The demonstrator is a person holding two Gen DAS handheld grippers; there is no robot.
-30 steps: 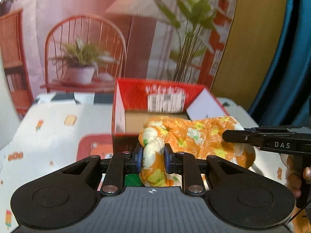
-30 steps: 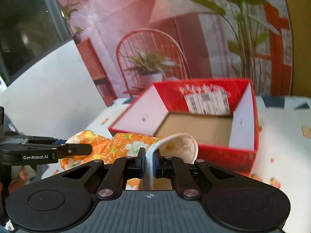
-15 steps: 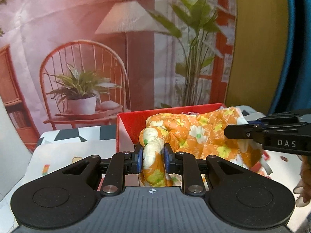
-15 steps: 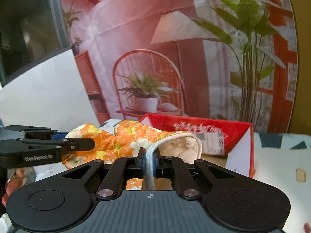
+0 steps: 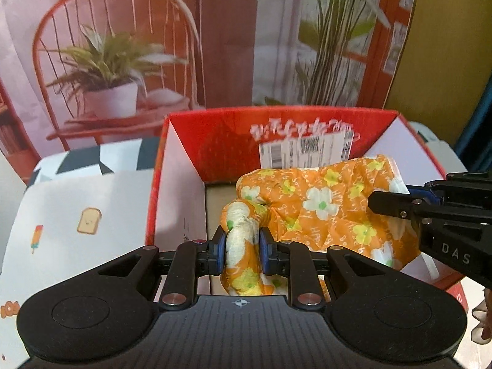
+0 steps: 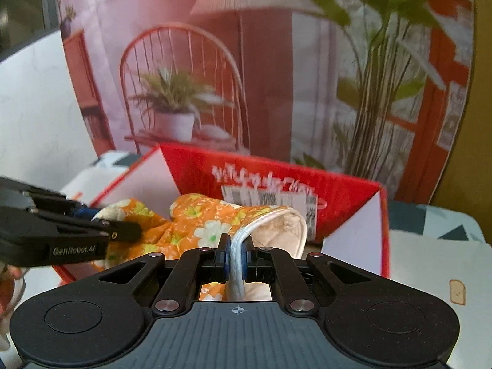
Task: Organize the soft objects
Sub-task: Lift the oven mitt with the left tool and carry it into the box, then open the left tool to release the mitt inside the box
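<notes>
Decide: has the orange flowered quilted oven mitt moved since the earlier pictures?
Yes. The orange flowered quilted oven mitt has come forward over the red cardboard box, now hanging inside its walls.

"DAS" stands in pale letters on the side of the right gripper (image 5: 399,207), right of the left gripper's fingers. "GenRobot.AI" stands on the side of the left gripper (image 6: 123,235), left of the right gripper's fingers. Ahead of the fingers, the red box (image 5: 221,141) carries white script and a barcoded shipping label (image 5: 306,150), both too blurred to read.
</notes>
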